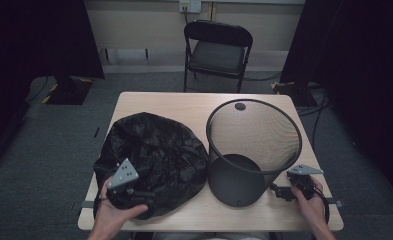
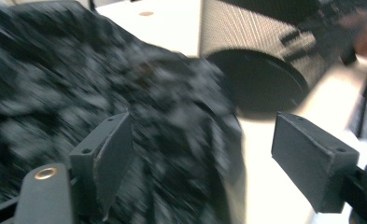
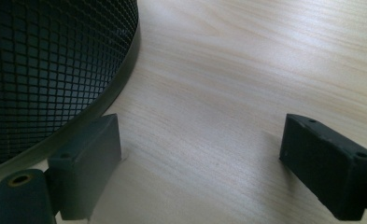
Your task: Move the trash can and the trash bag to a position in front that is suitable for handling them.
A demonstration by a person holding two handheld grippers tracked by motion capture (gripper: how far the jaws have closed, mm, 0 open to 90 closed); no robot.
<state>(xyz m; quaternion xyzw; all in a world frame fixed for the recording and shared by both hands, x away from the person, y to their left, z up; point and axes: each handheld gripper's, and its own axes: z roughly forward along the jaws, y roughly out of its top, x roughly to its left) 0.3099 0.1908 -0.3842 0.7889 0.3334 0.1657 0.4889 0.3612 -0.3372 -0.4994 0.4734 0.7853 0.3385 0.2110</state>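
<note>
A crumpled black plastic bin bag (image 1: 151, 160) lies on the left half of the pale wooden table (image 1: 184, 102), just beside a black wire-mesh wastebasket (image 1: 251, 150). The left gripper (image 1: 134, 196) hangs over the bag's near edge, jaws wide apart, gripping nothing. The right gripper (image 1: 284, 191) rests by the basket's base, jaws spread and empty.

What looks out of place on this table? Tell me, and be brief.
The mesh waste bin lies tipped on its side on the table, its solid base toward the person and its open mouth facing away. A crumpled black bag sits loose beside it, not lining it.
</note>
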